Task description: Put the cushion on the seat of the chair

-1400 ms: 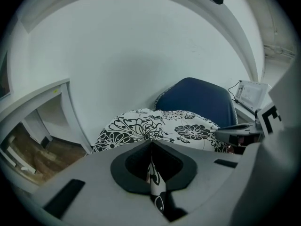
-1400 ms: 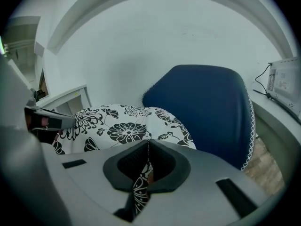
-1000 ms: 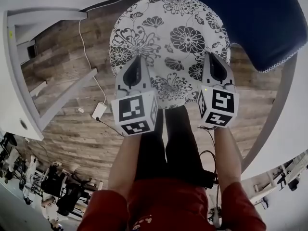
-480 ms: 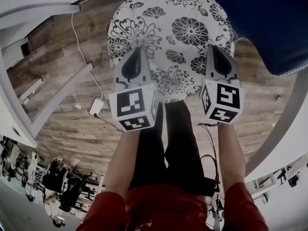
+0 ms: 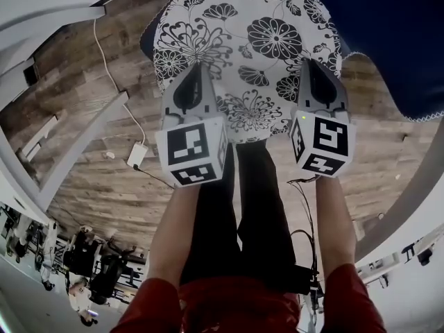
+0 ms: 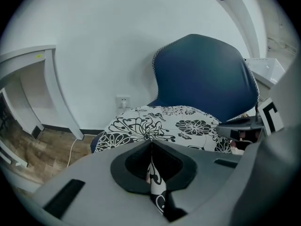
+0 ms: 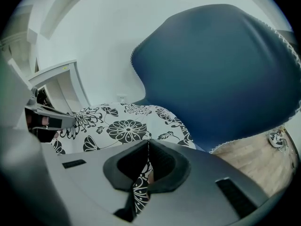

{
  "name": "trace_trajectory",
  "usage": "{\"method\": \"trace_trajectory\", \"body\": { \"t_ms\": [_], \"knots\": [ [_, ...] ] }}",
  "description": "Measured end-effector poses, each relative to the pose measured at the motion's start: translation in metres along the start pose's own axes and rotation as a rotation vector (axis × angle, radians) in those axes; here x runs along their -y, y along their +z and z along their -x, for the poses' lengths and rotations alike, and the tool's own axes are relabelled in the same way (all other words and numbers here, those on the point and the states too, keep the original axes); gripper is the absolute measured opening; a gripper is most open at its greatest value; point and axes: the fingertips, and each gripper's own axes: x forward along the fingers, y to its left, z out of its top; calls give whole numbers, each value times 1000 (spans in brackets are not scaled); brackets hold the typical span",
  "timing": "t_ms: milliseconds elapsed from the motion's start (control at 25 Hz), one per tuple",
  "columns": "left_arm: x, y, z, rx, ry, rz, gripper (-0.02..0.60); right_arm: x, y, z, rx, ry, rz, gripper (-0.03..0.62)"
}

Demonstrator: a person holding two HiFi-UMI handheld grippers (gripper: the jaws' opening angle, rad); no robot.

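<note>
A round white cushion (image 5: 243, 40) with black flower prints is held flat by both grippers at its near edge. My left gripper (image 5: 192, 89) is shut on the cushion's near left rim, and fabric shows pinched between its jaws in the left gripper view (image 6: 151, 168). My right gripper (image 5: 318, 82) is shut on the near right rim, with fabric in its jaws (image 7: 143, 175). The dark blue chair (image 5: 388, 33) lies ahead and to the right. Its backrest (image 7: 221, 74) rises behind the cushion (image 7: 127, 126), and a bit of blue seat edge (image 6: 96, 142) peeks out under the cushion's left side.
A white desk frame (image 5: 62, 109) stands at the left over wooden floor (image 5: 90, 186), with a white cable and adapter (image 5: 137, 156) on the floor. A white wall with a socket (image 6: 123, 100) is behind the chair. The person's legs (image 5: 243, 207) are below the grippers.
Both grippers have carried the cushion forward toward the chair. The blue backrest now looms larger in both gripper views, and the cushion overlaps the seat.
</note>
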Motion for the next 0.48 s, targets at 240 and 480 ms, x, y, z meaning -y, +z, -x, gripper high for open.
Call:
{"method": "trace_trajectory", "body": {
  "t_ms": [240,480],
  "knots": [
    [-4,-12,-10,-7,14,3,28,-2,-11,-9,-12,-5,4,29],
    [-6,-19,-18,-16,27,12,28,-1,-18,-15,-25,-5,14,29]
  ]
}}
